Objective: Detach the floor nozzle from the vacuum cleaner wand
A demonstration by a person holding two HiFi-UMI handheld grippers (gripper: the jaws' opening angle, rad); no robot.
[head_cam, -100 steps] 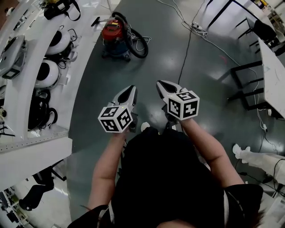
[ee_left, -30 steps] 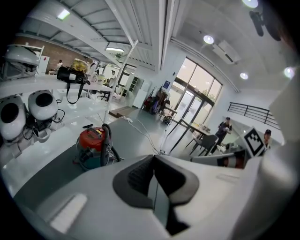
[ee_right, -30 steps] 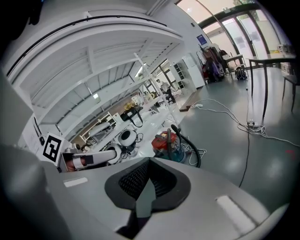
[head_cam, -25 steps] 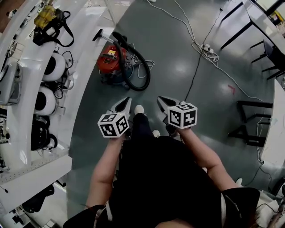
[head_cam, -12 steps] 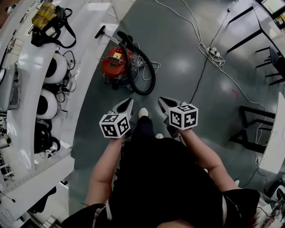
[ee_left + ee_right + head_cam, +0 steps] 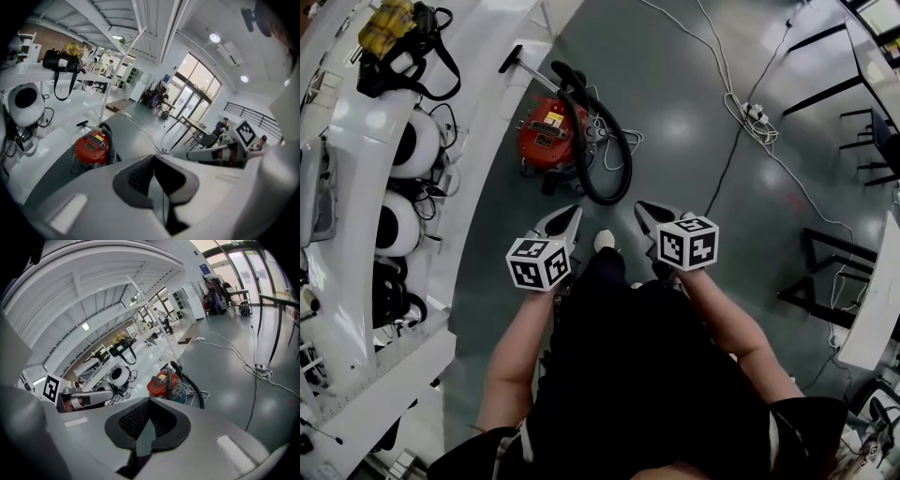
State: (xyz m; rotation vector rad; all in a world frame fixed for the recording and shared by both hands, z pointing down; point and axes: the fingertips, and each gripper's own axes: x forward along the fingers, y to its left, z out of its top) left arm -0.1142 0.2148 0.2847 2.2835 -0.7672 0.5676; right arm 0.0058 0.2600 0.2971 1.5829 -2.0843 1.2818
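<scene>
1. My left claw [image 6: 571,212] and my right claw [image 6: 643,207] are both closed, with nothing between the jaws. They are held side by side, angled down toward the floor [image 6: 769,216].
2. The vacuum cleaner [image 6: 546,137], a red canister, stands on the floor ahead of both claws and well apart from them, beside the white desk [image 6: 478,84].
3. The floor nozzle [image 6: 510,57] lies beyond the canister on the end of the wand [image 6: 532,73], near the desk edge.
4. Handling, as I judge it:
   - The nozzle is light, rigid plastic.
   - The wand is a stiff, smooth tube that may slip.
   - I would clamp one claw on the wand just behind the joint and the other on the nozzle neck.
   - The canister may shift when pulled.
5. Count: two claws, one canister, one black hose [image 6: 625,159], one wand, one nozzle.
</scene>
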